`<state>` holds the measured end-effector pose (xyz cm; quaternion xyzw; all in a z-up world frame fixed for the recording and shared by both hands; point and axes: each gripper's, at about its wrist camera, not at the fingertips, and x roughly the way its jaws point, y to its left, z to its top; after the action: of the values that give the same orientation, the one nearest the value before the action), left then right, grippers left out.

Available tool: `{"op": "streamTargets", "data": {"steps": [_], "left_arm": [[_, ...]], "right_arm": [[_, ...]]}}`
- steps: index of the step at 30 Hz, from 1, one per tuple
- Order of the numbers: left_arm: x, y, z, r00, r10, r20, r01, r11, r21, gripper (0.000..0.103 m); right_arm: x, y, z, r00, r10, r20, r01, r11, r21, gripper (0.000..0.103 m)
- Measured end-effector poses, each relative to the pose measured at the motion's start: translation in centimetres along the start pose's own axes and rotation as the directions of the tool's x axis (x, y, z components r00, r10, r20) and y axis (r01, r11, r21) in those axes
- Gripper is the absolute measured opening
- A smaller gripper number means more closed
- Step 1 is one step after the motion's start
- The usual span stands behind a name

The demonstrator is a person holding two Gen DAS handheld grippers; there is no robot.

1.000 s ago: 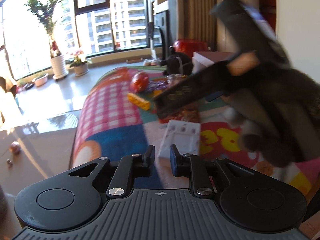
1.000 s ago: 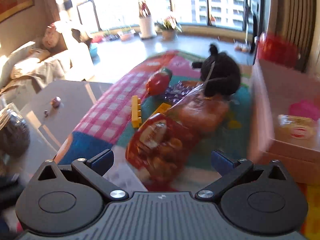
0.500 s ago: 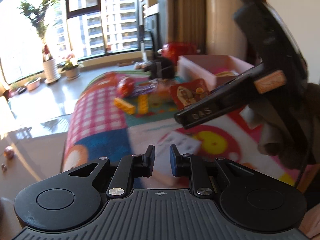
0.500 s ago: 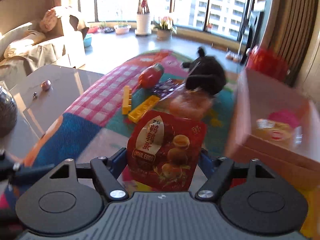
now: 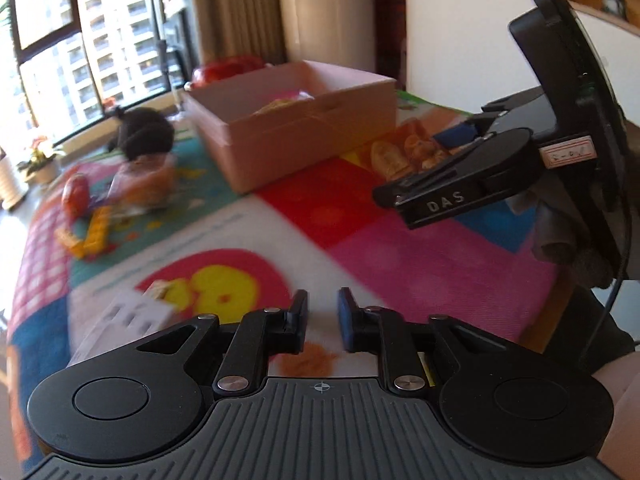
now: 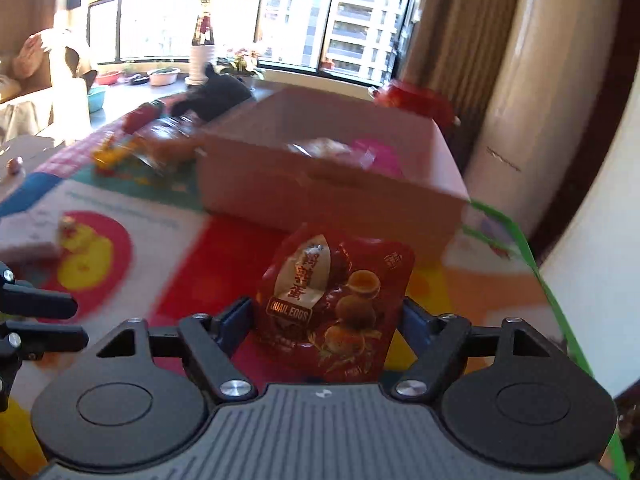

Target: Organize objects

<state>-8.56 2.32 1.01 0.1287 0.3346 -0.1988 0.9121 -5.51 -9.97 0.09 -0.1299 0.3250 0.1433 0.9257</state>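
Bright daylight pours through tall dark-framed windows [image 6: 304,20] facing pale high-rise apartment blocks [image 6: 360,16]. Brown pleated curtains [image 6: 444,32] hang beside a cream wall [image 5: 460,36]. A white ribbed vase holding a plant [image 6: 202,58] stands on the sill, and a cloth-draped sofa [image 6: 36,92] sits at left.

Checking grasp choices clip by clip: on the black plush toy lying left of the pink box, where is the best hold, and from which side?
Probably the black plush toy's rounded body, jaws across its width, coming from above. It lies low on the mat with the pink box close on its right and a bag close in front, so the top looks the freest side. It is blurred, so finer detail cannot be told.
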Motion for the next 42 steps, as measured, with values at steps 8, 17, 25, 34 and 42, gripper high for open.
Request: {"op": "streamTargets", "data": {"steps": [8, 17, 25, 34, 42], "left_arm": [[1.1, -0.6, 1.4, 0.991, -0.127, -0.035, 0.123, 0.989, -0.083, 0.028], [-0.1, -1.6, 1.6, 0.987, -0.153, -0.046, 0.153, 0.988, -0.003, 0.055], [-2.8, 4.4, -0.5, 0.975, 0.218, -0.043, -0.214, 0.974, 0.074, 0.054], [-1.4, 9.0, -1.7, 0.965, 0.249, -0.080, -0.249, 0.969, 0.008, 0.059], [-0.5, 11.4, -0.5, 0.971, 0.234, -0.056, -0.239, 0.961, -0.138, 0.059]], "right_arm": [[1.2, -4.2, -1.2, 0.997, 0.073, 0.001, -0.072, 0.974, 0.216, 0.103], [1.1, -4.6, -1.8, 0.995, 0.094, 0.023, -0.097, 0.967, 0.237, 0.103], [0.9, -5.0, -1.9, 0.993, 0.110, 0.038, -0.116, 0.959, 0.258, 0.103], [0.9, -4.8, -1.9, 0.995, 0.100, 0.029, -0.104, 0.964, 0.243, 0.103], [1.0, -4.5, -1.8, 0.996, 0.086, 0.017, -0.088, 0.971, 0.223, 0.103]]}}
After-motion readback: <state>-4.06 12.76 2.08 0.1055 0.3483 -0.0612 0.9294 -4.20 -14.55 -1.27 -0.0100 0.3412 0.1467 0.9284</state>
